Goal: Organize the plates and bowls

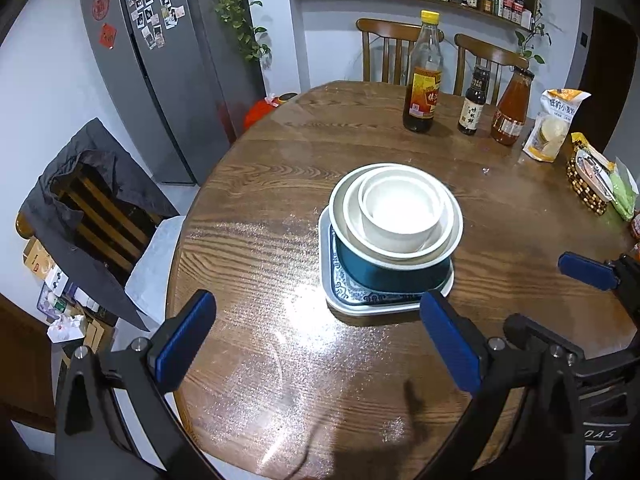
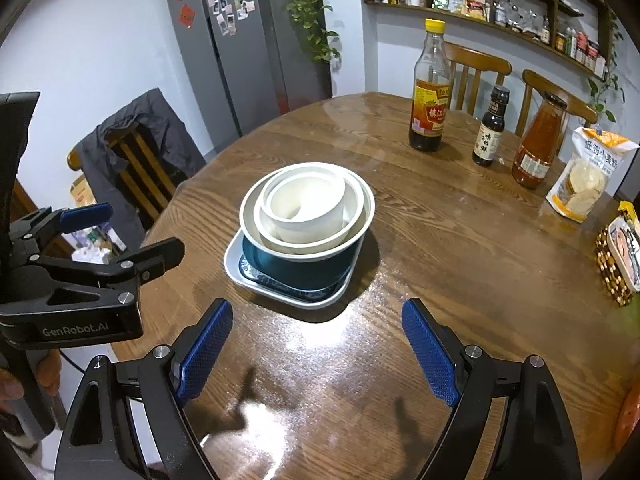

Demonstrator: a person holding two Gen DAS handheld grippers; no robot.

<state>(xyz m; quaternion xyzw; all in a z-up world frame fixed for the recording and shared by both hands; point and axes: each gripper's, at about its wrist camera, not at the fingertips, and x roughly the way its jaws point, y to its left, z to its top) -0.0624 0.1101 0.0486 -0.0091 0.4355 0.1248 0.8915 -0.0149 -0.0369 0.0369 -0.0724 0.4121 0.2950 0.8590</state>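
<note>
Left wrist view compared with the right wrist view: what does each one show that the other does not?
Only the left wrist view: red object on the floor beside the fridge. Only the right wrist view: the left tool from the side, open, with a hand beneath it. Both: the stack of nested bowls on the rectangular plate, three bottles, fridge, wooden table.

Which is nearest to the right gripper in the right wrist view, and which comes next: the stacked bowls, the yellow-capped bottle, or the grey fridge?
From the right gripper, open over the table:
1. Stacked bowls, just ahead at the centre, sitting on a tray.
2. Yellow-capped bottle, upright on the table's far side, to the right.
3. Grey fridge, beyond the table against the back wall, to the left.
</note>
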